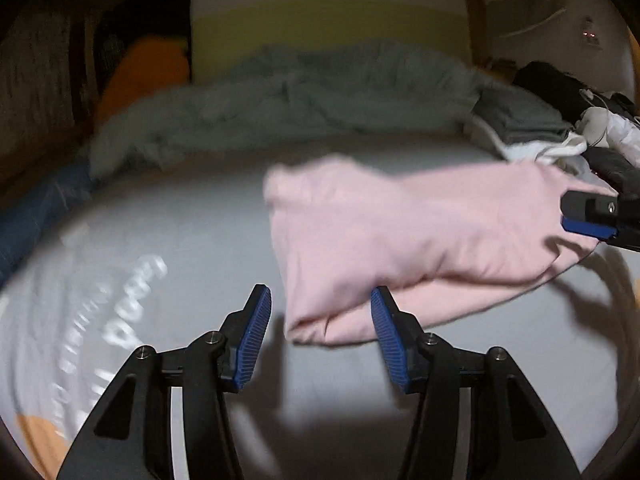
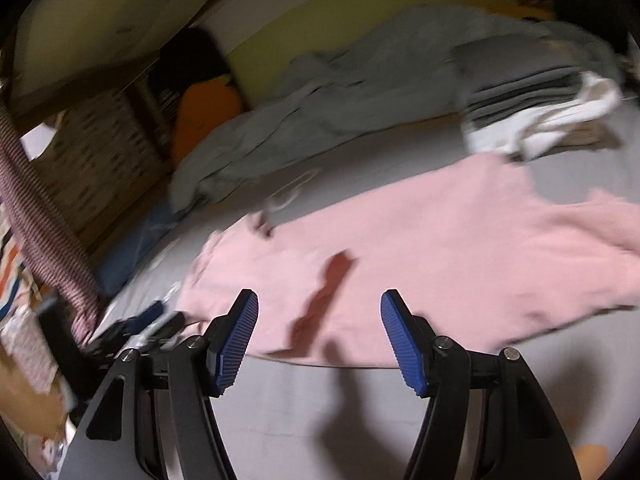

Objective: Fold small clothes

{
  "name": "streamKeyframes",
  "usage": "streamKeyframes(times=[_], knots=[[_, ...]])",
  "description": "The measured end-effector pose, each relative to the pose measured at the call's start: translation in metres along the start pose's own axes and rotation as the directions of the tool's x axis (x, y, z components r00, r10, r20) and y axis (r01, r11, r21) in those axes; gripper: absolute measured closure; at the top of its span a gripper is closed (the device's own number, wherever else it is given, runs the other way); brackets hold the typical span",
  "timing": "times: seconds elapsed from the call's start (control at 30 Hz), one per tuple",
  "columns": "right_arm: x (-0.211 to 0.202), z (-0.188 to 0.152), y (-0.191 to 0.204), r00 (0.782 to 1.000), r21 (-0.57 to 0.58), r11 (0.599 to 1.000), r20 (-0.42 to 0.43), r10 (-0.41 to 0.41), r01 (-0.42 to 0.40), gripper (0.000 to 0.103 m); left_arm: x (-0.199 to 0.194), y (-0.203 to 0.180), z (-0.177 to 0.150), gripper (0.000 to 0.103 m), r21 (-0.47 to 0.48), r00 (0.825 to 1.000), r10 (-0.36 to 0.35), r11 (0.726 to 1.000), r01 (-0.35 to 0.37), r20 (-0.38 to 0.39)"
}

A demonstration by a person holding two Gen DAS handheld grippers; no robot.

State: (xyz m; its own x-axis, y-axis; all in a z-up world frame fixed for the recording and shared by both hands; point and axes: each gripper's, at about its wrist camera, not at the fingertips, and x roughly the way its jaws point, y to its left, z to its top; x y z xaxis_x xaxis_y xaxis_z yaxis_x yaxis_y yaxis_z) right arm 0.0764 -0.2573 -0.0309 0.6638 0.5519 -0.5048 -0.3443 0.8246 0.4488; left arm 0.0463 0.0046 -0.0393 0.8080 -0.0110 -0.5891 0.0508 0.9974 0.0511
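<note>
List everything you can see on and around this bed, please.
pink garment: one, pale pink, partly folded, lying mid-bed
sheet: one, light grey with white lettering, covering the bed
blanket: one, grey-blue, bunched along the far side of the bed
folded clothes: a small stack, grey and white, far right of the bed
cushion: one, orange, beyond the blanket at far left
wall panel: one, yellow-green and white bands, behind the bed
sleeve: one, striped dark red and white, left edge of the right wrist view
left gripper: one, black with blue pads, open, at the garment's near corner
right gripper: one, black with blue pads, open, over the garment's near edge
</note>
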Motion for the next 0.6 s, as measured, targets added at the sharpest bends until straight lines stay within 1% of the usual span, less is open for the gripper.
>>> streamKeyframes(times=[0.03,0.07,0.1,0.17,0.23,0.27,0.3,0.33,0.37,0.4,0.47,0.53,0.6], knots=[[0.007,0.001,0.001,1.000,0.006,1.000,-0.014,-0.002,0.002,0.038,0.010,0.004,-0.002,0.051,-0.028,0.999,-0.019,0.999,0.018,-0.042],[0.015,0.002,0.003,1.000,0.016,1.000,-0.030,-0.011,0.011,0.038,0.013,0.008,-0.003,0.050,-0.046,0.998,-0.035,0.998,0.032,-0.050],[0.020,0.001,0.004,0.999,0.021,0.999,-0.037,-0.025,0.026,0.039,0.016,0.007,-0.003,0.050,-0.055,0.998,-0.043,0.998,0.040,-0.049],[0.028,0.002,0.007,0.994,0.016,0.995,-0.041,-0.100,0.101,0.043,0.014,0.004,-0.005,0.050,-0.048,0.998,-0.038,0.998,0.036,-0.043],[0.035,0.002,0.011,0.993,-0.004,0.994,-0.039,-0.114,0.114,0.045,0.013,0.000,-0.007,0.049,-0.021,0.999,-0.021,1.000,0.020,-0.041],[0.040,0.002,0.013,0.993,-0.007,0.994,-0.047,-0.107,0.107,0.052,0.014,-0.001,-0.007,0.049,-0.015,0.999,-0.013,1.000,0.013,-0.045],[0.045,0.003,0.014,0.993,-0.005,0.995,-0.058,-0.103,0.103,0.068,0.015,-0.001,-0.007,0.048,-0.014,0.999,-0.009,1.000,0.008,-0.050],[0.051,0.004,0.013,0.991,-0.001,0.994,-0.079,-0.105,0.106,0.081,0.018,-0.001,-0.006,0.047,-0.017,0.998,-0.007,1.000,0.007,-0.056],[0.055,0.004,0.011,0.989,0.002,0.993,-0.096,-0.113,0.114,0.101,0.018,0.000,-0.006,0.047,-0.025,0.998,-0.009,1.000,0.008,-0.058],[0.055,0.006,0.010,0.989,0.008,0.993,-0.085,-0.119,0.120,0.101,0.018,0.002,-0.006,0.047,-0.033,0.998,-0.015,0.999,0.014,-0.059],[0.046,0.011,0.012,0.990,-0.005,0.991,-0.023,-0.137,0.137,0.101,0.017,0.007,-0.005,0.046,-0.057,0.998,-0.039,0.998,0.035,-0.058],[0.034,0.018,0.017,0.983,-0.034,0.983,0.043,-0.180,0.181,0.101,0.016,0.012,-0.006,0.046,-0.086,0.997,-0.062,0.995,0.058,-0.054],[0.021,0.025,0.016,0.971,-0.030,0.973,0.091,-0.223,0.227,0.101,0.016,0.014,-0.006,0.045,-0.103,0.996,-0.076,0.992,0.070,-0.052]])
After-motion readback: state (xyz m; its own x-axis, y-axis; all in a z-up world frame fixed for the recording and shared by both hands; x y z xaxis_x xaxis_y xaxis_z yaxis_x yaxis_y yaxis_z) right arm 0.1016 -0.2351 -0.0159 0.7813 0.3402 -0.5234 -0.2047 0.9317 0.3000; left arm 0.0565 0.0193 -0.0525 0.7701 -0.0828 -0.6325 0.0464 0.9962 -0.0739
